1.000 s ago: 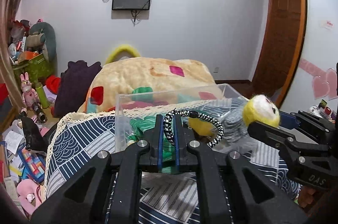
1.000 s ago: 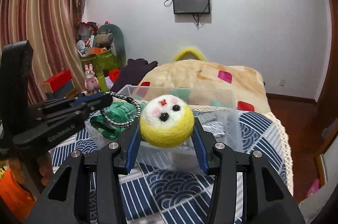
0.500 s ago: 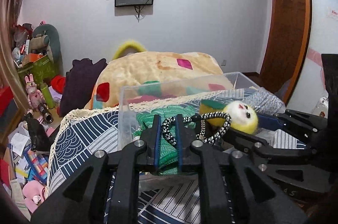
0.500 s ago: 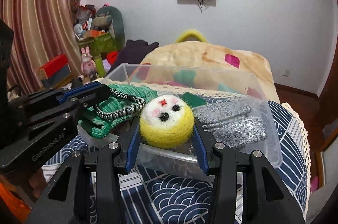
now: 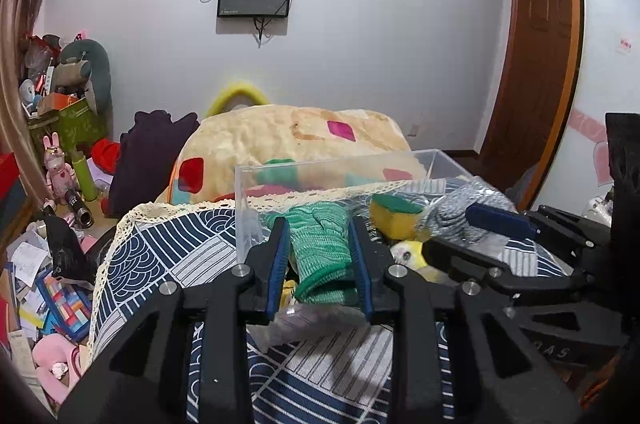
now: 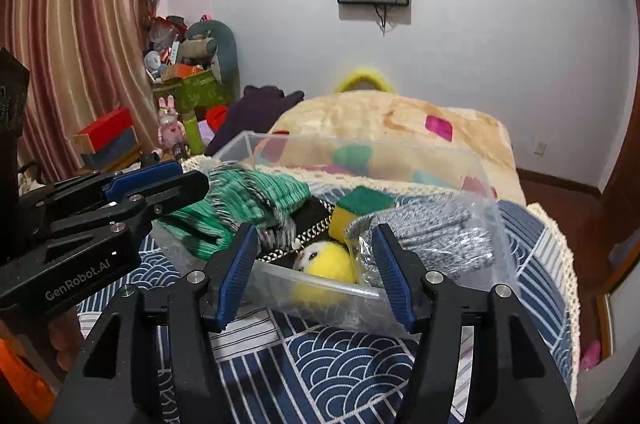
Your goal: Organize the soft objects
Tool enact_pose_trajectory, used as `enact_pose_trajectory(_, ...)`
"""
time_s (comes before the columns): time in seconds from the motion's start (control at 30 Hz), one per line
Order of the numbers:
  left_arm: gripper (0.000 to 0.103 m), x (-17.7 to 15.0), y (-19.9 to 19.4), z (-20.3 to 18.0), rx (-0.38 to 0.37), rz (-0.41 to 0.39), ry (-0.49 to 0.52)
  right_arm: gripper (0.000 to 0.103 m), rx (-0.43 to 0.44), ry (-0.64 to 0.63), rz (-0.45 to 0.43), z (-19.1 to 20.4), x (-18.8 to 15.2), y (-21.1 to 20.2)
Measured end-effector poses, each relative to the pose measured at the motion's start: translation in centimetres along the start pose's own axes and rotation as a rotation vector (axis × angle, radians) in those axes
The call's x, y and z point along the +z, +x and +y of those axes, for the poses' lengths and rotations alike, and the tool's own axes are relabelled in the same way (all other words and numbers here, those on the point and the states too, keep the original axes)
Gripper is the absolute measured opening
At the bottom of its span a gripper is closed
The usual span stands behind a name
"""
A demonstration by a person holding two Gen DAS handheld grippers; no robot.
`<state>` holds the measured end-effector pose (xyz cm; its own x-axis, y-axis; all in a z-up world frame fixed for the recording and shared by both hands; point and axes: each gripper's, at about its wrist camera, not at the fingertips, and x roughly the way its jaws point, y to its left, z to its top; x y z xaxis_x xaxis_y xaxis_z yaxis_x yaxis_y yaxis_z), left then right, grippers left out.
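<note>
My left tongs [image 5: 320,260] stand apart and empty at the near left of the clear plastic bin [image 6: 486,184], their blue pads flanking the green knit glove [image 5: 320,244] inside without gripping it. The black-and-white braided loop [image 6: 256,220] lies blurred over that glove. Rightward, my right tongs [image 6: 316,272] also gape empty, with the yellow felt ball [image 6: 326,262] resting in the bin directly ahead between them, so the right is nearer.
</note>
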<state>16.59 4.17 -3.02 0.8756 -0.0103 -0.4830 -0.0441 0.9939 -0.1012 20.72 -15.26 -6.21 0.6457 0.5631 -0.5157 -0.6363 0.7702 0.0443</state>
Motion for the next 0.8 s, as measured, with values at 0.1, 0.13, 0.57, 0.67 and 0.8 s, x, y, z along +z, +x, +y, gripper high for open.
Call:
enact_pose_trajectory(0.1, 0.031, 0.1, -1.4, -0.1, -0.01, -0.021, -0.003, 0.056, -0.005, -0.014, -0.04, 0.2, 0.3, -1.6)
enact_pose_trajectory(0.13, 0.032, 0.2, -1.8, -0.1, -0.016, -0.028, -0.005, 0.056, -0.001, -0.015, -0.054, 0.2, 0.4, -2.3)
enact_pose_trajectory(0.57, 0.056, 0.2, -8.6, -1.0, -0.073, -0.144, 0.001, 0.06, -0.014, -0.04, -0.21, 1.1, 0.8, -8.8)
enact_pose_trajectory(0.67, 0.066, 0.1, -10.0, -1.5, -0.078, -0.178, 0.01, 0.07, -0.032, -0.036, -0.242, 1.1, 0.5, -9.8)
enact_pose_trajectory(0.8, 0.085, -0.2, -11.5, -1.9, -0.072, -0.211, 0.021, 0.084, -0.045, -0.017, -0.262, 0.9, 0.1, -10.5)
